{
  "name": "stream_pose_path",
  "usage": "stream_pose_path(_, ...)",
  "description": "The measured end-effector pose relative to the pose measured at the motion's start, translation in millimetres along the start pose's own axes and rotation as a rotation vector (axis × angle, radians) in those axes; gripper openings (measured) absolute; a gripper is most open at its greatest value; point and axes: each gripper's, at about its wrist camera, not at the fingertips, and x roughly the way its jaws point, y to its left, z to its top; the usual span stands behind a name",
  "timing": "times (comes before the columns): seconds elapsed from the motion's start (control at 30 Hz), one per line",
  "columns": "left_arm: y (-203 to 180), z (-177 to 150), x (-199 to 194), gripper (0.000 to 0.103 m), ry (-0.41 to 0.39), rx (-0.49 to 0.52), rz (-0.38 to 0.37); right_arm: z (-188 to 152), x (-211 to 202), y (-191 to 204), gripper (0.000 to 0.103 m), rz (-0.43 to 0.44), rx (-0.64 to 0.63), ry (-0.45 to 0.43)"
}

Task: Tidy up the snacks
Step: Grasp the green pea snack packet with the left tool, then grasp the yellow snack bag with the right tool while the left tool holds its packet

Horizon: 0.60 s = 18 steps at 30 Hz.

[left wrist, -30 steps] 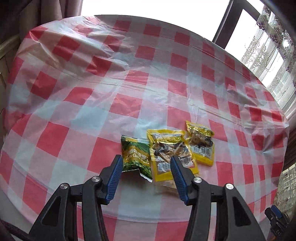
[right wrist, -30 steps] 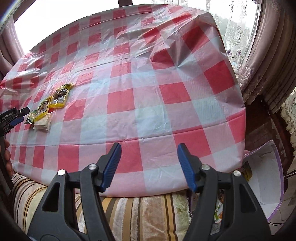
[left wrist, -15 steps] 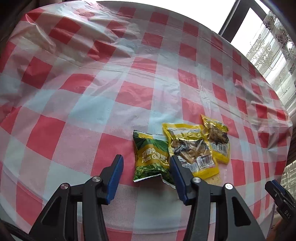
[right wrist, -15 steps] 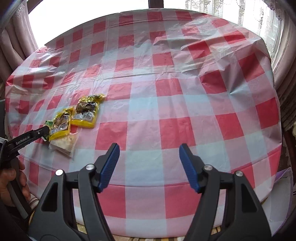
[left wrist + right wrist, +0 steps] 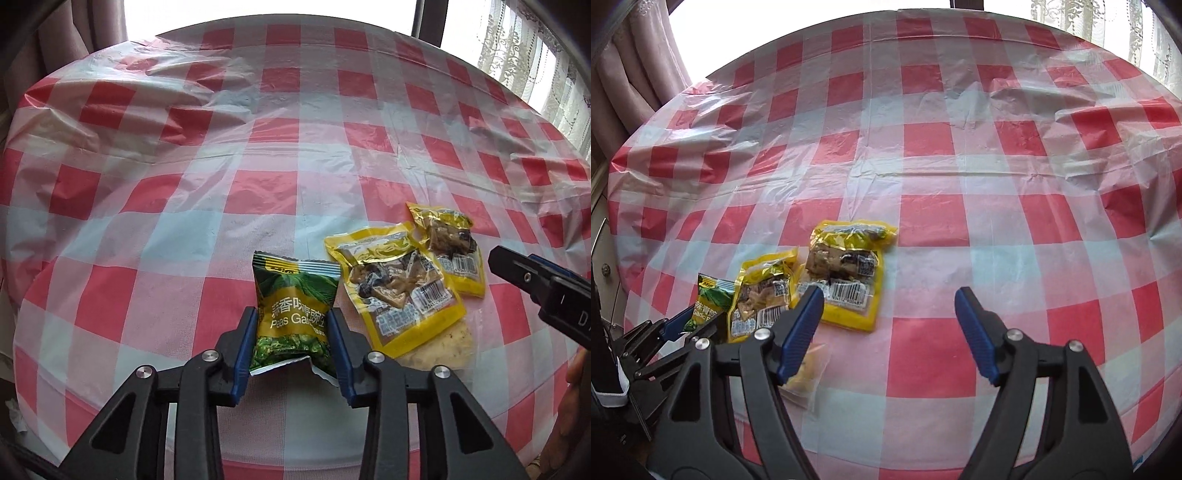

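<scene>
Since the green pea packet [image 5: 293,317] is light, puffy and crinkly, mid-body is the sensible grab; the left tool [image 5: 292,345] is closing around it on the surface [image 5: 258,184], while the right tool [image 5: 890,332] is opening, empty.

The left gripper [image 5: 291,332], black-armed with blue pads, is closing on a green foil packet of garlic peas [image 5: 293,312] at the near edge of a table draped in a crinkled red-and-white checked plastic cloth [image 5: 229,155]; both pads [image 5: 246,347] sit against the packet's sides. Just to its right lie a larger yellow snack pouch [image 5: 397,288] and, partly beneath that pouch's far corner, a smaller yellow one [image 5: 450,251], with a clear packet of pale crumbs [image 5: 448,345] under the larger pouch's near end. The right gripper [image 5: 546,291] enters at the frame's right edge.
</scene>
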Motion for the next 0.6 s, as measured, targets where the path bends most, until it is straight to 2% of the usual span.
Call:
stream_pose_path(0.23, 23, 1, 1, 0.037, -0.021, -0.099, 0.018, 13, 24, 18, 0.079, 0.020, -0.004, 0.020)
stream_pose_path(0.4, 31, 0, 0, 0.036, -0.034, -0.142, 0.001, 21, 39, 30, 0.079, 0.018, -0.016, 0.037)
stream_pose_path(0.6, 34, 0, -1, 0.035, -0.040, -0.166, -0.008, 29, 51, 36, 0.079, -0.026, -0.036, 0.044)
